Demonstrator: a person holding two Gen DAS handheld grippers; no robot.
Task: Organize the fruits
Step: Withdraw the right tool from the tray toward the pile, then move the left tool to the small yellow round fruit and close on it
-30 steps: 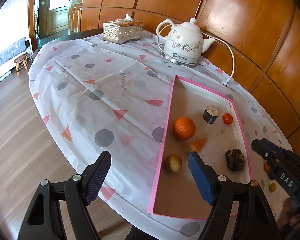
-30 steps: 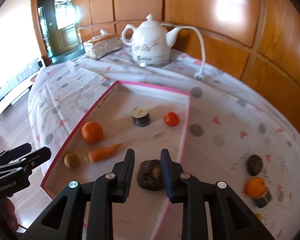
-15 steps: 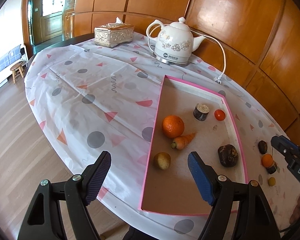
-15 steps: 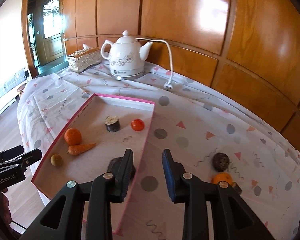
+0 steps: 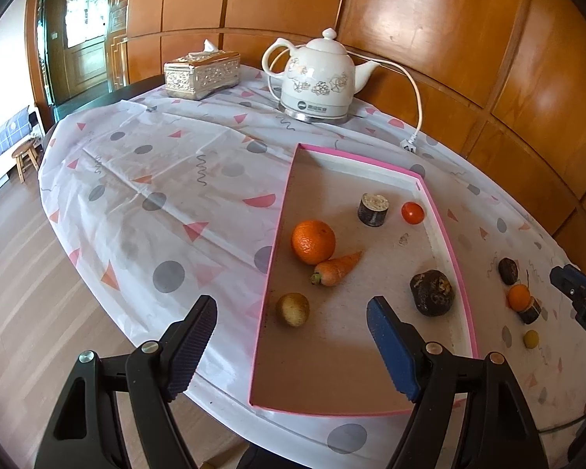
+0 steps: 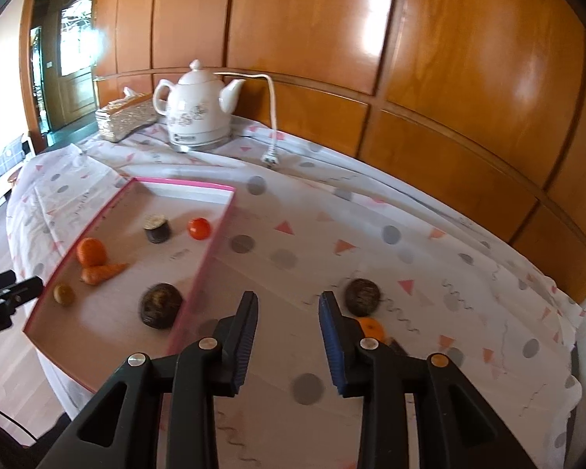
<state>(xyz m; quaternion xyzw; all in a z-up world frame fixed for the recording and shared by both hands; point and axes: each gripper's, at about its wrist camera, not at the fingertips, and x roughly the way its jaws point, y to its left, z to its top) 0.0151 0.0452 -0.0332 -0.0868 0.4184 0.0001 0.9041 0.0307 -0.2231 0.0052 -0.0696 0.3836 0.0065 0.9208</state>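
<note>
Cardboard tray (image 5: 445, 230) holds a knobbly dark fruit (image 5: 432, 292); my right tool (image 6: 289, 312) has widened, empty; left tool (image 5: 291, 326) gapes empty.

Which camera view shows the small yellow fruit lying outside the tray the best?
The left wrist view: the small yellow fruit lies unobstructed on the tablecloth, right of the tray. The right wrist view does not show it; the right gripper fills that area.
</note>
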